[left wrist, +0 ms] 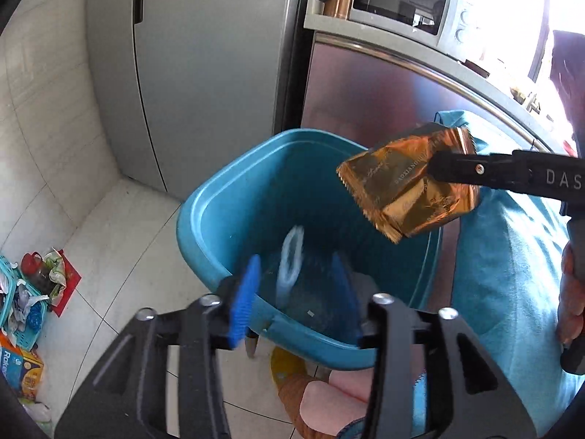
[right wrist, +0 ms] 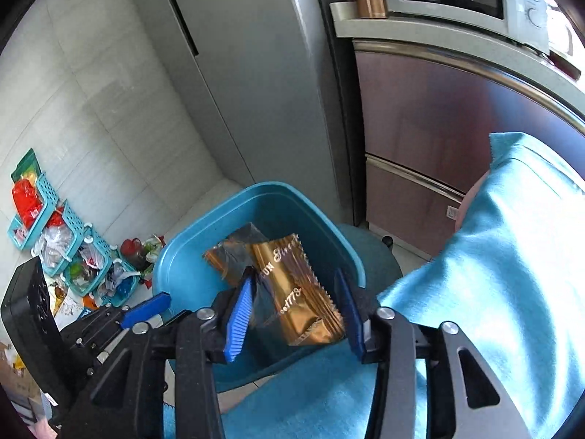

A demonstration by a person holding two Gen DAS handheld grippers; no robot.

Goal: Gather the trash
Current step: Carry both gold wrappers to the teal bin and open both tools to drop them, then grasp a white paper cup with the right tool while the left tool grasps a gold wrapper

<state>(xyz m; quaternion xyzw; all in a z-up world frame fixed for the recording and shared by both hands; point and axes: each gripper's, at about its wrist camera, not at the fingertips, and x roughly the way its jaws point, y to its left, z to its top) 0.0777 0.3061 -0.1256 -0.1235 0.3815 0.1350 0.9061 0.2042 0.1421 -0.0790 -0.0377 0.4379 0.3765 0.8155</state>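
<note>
Gold wrapper (right wrist: 292, 292) hanging loose between parted right fingers (right wrist: 239, 323) directly over the bin (left wrist: 204, 219), long axis pointing down-in; left fingers (left wrist: 243, 305) open, empty, at the near rim.

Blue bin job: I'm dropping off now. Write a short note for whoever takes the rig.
Left claw: open above the blue bin, nothing in it.
Right claw: over the bin, gold snack wrapper between its pads; unclear whether it is pinched.
Done: a pale plastic piece is inside the bin.
Left: get the wrapper into the bin, then probably check the litter by the wall.
</note>
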